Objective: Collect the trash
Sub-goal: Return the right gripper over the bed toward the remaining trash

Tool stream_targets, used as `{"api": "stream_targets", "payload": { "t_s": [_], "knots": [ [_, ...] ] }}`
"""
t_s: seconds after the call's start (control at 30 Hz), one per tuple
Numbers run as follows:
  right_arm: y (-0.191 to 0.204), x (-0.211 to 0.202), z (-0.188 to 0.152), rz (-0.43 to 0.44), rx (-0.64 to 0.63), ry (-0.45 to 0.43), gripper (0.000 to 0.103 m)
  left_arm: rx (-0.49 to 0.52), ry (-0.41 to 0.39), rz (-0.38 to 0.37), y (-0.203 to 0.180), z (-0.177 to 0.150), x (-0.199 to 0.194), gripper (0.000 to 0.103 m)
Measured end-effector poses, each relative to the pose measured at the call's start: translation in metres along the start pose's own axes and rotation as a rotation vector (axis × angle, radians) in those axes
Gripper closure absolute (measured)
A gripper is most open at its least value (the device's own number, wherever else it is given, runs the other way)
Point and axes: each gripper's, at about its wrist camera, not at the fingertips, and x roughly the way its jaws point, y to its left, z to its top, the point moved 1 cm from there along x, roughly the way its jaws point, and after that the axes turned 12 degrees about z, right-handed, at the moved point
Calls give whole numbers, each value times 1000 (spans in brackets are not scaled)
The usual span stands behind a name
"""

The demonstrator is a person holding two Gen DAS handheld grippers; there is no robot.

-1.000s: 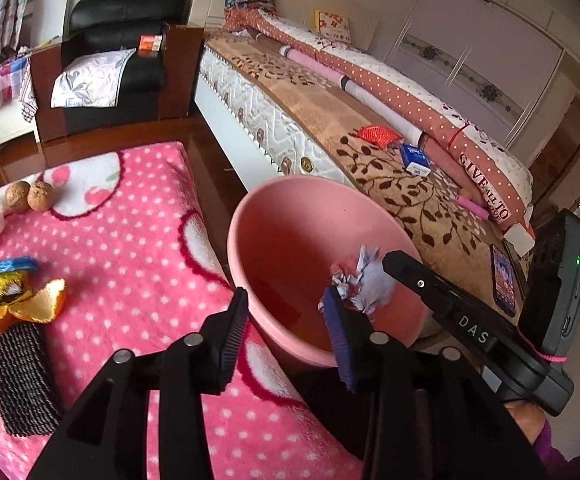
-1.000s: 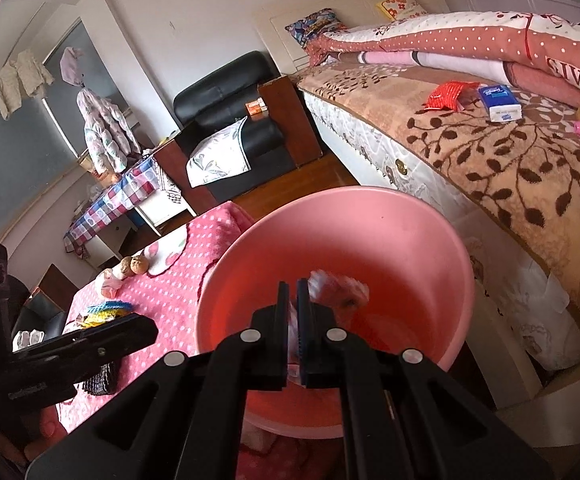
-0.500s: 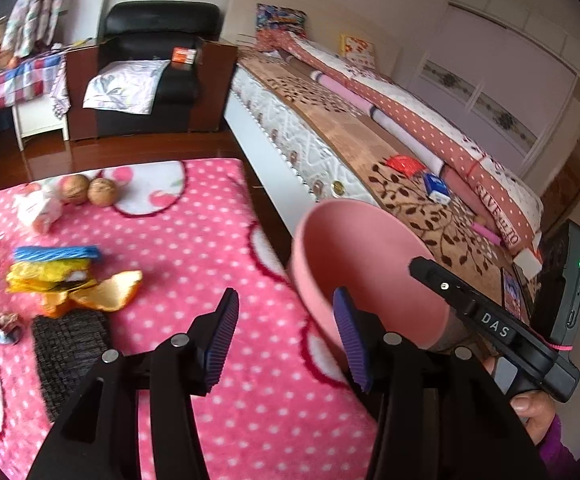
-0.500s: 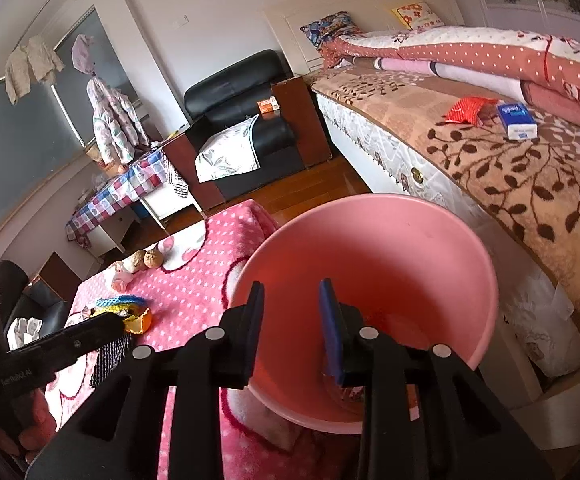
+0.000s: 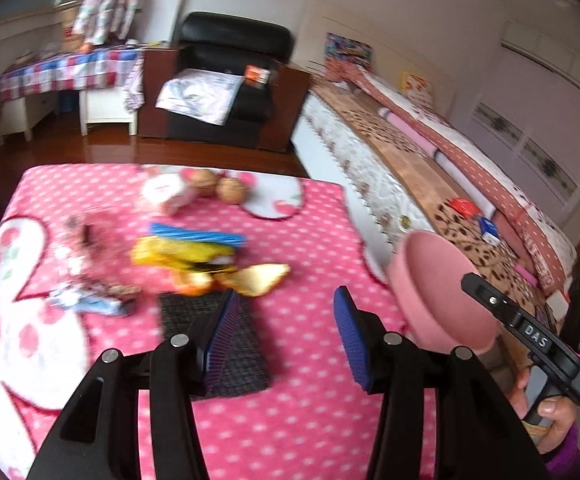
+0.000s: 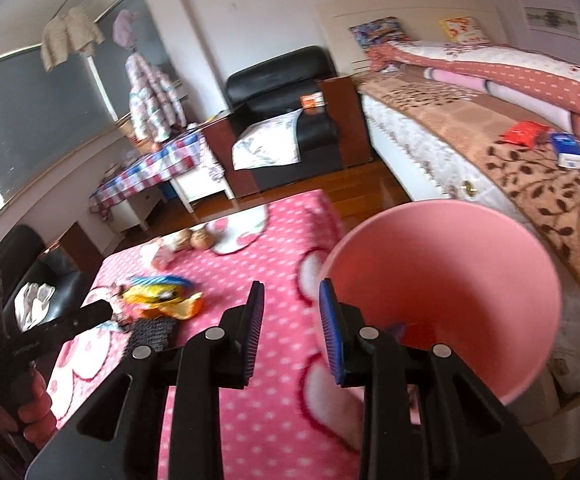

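The left tool (image 5: pixel 285 336) hangs over the table (image 5: pixel 310 420), a surface under a pink polka-dot blanket, its jaws spread wide with nothing between them; below lie bare blanket and the corner of a dark woven mat (image 5: pixel 213 344). The right tool (image 6: pixel 290 328) is released too, its jaws parted with nothing in them, poised at the near rim of the pink basin (image 6: pixel 450 280).

The basin stands off the table's right edge, in the narrow gap between the table and the bed (image 6: pixel 530 184). I cannot make out what lies at its bottom.

The trash is gathered toward the table's left and middle: an orange peel (image 5: pixel 249 280) touching the mat's far edge, a yellow wrapper (image 5: pixel 181 256) and a blue one (image 5: pixel 197 236) just behind it, a crumpled foil wrapper (image 5: pixel 89 298) to the left. Two walnuts (image 5: pixel 219 186) and a small pink-and-white packet (image 5: pixel 165 194) sit near the far edge. The near right half of the blanket is open. Beyond the table, bare wooden floor (image 5: pixel 169 152) runs to a black armchair (image 5: pixel 225 80).
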Motion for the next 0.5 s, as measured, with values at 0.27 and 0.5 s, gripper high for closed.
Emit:
{"api": "stream_targets", "payload": {
  "t_s": [0.27,0.5],
  "knots": [
    [45,33,-17,93,-68,78,74,-98,-3,129,76,-23,-16,54],
    [76,54,-36,145,-128,161,74,-184,44,198,121,-48,-14,54]
  ]
}}
